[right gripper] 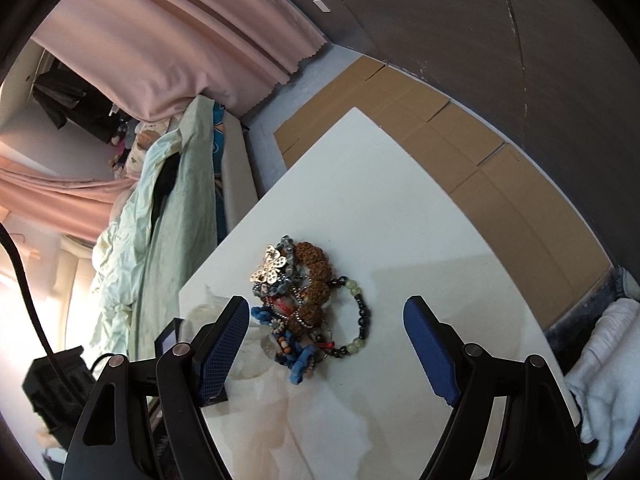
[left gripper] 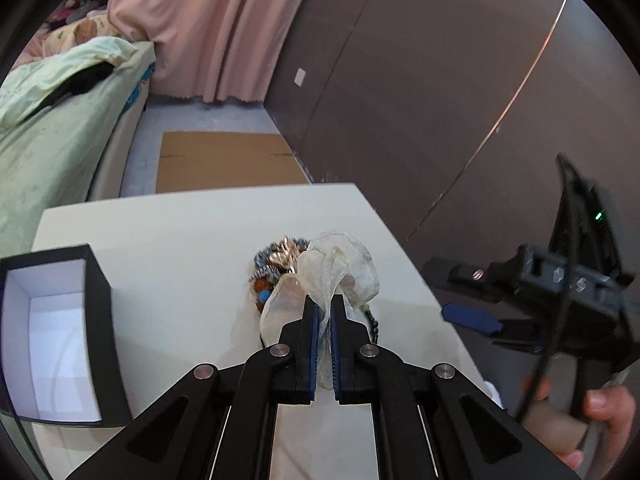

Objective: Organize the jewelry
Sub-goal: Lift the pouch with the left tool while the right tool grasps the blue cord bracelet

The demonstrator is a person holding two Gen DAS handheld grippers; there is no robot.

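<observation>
A tangled heap of jewelry [right gripper: 304, 300] lies on the white table [right gripper: 400, 220]: a gold butterfly piece [right gripper: 270, 266], brown seed beads, a black and green bead bracelet [right gripper: 360, 320] and blue bits. My left gripper [left gripper: 324, 312] is shut on a sheer white organza pouch [left gripper: 340, 268] and holds it just above the heap [left gripper: 280, 260]. The pouch shows blurred at the lower left of the right wrist view [right gripper: 260, 360]. My right gripper [right gripper: 326, 316] is open and empty, hovering over the heap. It shows at the right of the left wrist view [left gripper: 472, 316].
An open black box with a white inside [left gripper: 56, 332] stands at the table's left edge. A bed with green bedding [left gripper: 52, 120] is to the left. Flat cardboard [left gripper: 224, 164] lies on the floor beyond the table. A dark wall panel [left gripper: 440, 80] stands at the right.
</observation>
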